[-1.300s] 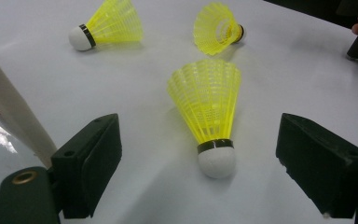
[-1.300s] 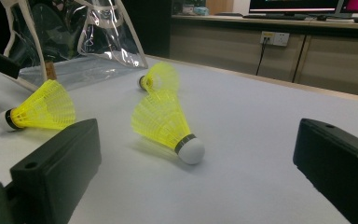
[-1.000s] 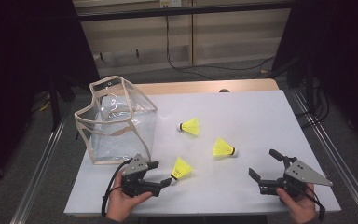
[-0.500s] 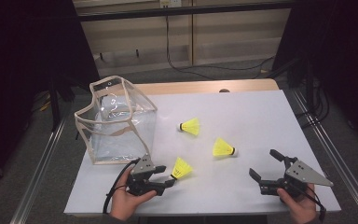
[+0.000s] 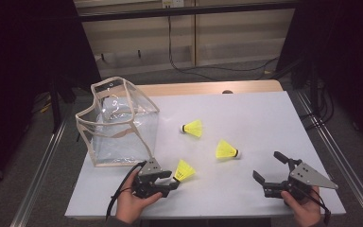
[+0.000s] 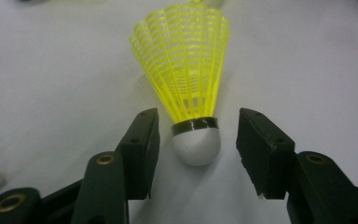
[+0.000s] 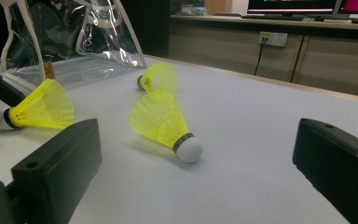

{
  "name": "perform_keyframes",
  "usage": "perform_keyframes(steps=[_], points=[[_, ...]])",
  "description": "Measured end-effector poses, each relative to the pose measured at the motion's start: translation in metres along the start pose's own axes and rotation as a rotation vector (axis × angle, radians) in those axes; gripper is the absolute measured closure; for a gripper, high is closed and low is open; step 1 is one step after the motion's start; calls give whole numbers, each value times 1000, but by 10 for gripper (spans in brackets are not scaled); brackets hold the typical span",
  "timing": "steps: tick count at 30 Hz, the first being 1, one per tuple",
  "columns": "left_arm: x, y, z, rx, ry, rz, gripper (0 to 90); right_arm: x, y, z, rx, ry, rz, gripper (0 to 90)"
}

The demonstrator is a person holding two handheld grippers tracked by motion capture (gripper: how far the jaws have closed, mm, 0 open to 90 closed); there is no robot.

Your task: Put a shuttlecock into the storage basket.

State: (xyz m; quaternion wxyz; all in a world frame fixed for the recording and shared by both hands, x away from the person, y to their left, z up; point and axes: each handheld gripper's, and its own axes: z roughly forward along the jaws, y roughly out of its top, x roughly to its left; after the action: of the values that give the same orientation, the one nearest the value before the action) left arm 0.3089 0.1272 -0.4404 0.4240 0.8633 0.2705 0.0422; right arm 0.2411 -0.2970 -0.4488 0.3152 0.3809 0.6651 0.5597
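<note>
- The left tongs (image 5: 174, 181) lie low at the near edge of the bench (image 5: 264, 118), aimed at the nearest shuttlecock (image 5: 185, 170).
- In the left gripper view its white cork (image 6: 196, 147) sits between the two jaws, with a gap on each side; the jaws have just been closing but do not yet press on it.
- The yellow skirt points away from the tongs, and the shuttlecock lies on its side on the bench.
- The right tongs (image 5: 273, 170) rest near the bench's right front corner, jaws spread wide with nothing between them.
- A second shuttlecock (image 5: 227, 150) lies between the two tongs, farther back; a third (image 5: 192, 128) lies beyond it.
- A clear bag (image 5: 118, 124) stands at the left, just behind the left hand (image 5: 131, 204).
</note>
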Motion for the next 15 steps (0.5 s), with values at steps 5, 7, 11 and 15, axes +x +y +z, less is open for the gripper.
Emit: perform_keyframes(steps=[5, 7, 11, 15], points=[[-1, 1, 1, 8, -5, -3, 525, 0, 0, 0, 1, 4, -1, 10], [-1, 1, 2, 10, -2, -9, 529, 0, 0, 0, 1, 4, -1, 10], [-1, 1, 3, 21, 4, -3, 534, 0, 0, 0, 0, 5, 1, 10], [-1, 0, 5, 28, 8, -2, 545, 0, 0, 0, -2, 5, -1, 10]])
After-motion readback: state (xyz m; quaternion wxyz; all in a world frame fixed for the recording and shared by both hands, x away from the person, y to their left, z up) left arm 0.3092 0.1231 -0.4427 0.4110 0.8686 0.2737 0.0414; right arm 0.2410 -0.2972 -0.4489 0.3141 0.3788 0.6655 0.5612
